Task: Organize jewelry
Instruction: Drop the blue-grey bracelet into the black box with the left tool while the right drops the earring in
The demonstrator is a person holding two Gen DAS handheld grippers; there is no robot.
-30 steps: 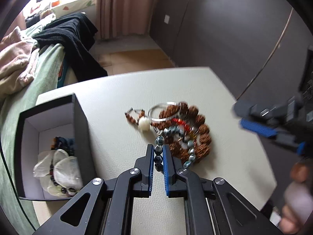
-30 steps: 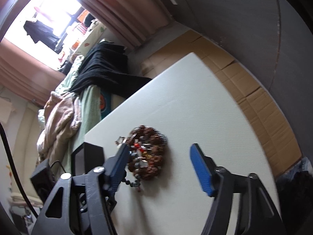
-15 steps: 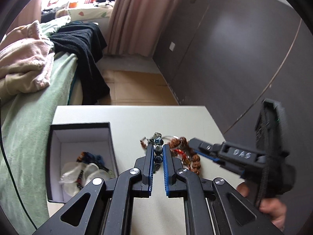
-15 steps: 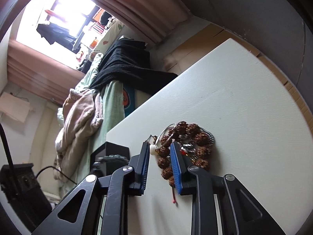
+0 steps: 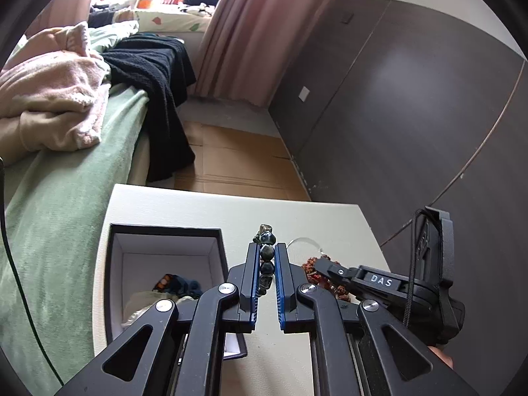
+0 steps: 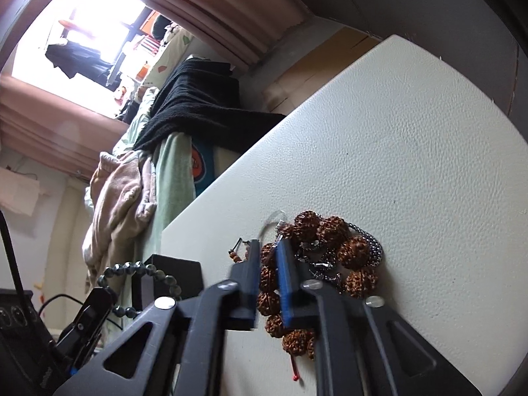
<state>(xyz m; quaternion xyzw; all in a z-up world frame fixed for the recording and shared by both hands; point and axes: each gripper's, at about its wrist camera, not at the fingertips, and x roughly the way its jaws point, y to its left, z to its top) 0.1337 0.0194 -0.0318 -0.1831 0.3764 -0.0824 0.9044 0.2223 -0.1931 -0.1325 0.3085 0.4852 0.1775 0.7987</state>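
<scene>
A cream, leather-grained tabletop (image 5: 211, 208) stands beside a bed under a green cover (image 5: 59, 198), with a pink fleece (image 5: 49, 99) and a black knit garment (image 5: 158, 92) heaped at 10 and 11 o'clock, pink curtains (image 5: 250, 33) at 12, dark wall panels (image 5: 412, 115) at 2.

The left gripper (image 5: 266, 257) is nearly closed — its blue pads pinch a dark bead bracelet (image 5: 266, 254) lifted off the table, just right of the black jewelry box (image 5: 165, 231), whose white inside holds other pieces. The right gripper (image 6: 268, 264) is narrowed to a slim gap around the brown rudraksha bracelet (image 6: 333, 231), which lies on the table at 6 o'clock, tangled with a steel chain (image 6: 373, 247); whether the pads press it, I cannot tell.

The right wrist view alone shows the dark bracelet as a full hanging loop at 8 o'clock; only the left wrist view looks into the box.
</scene>
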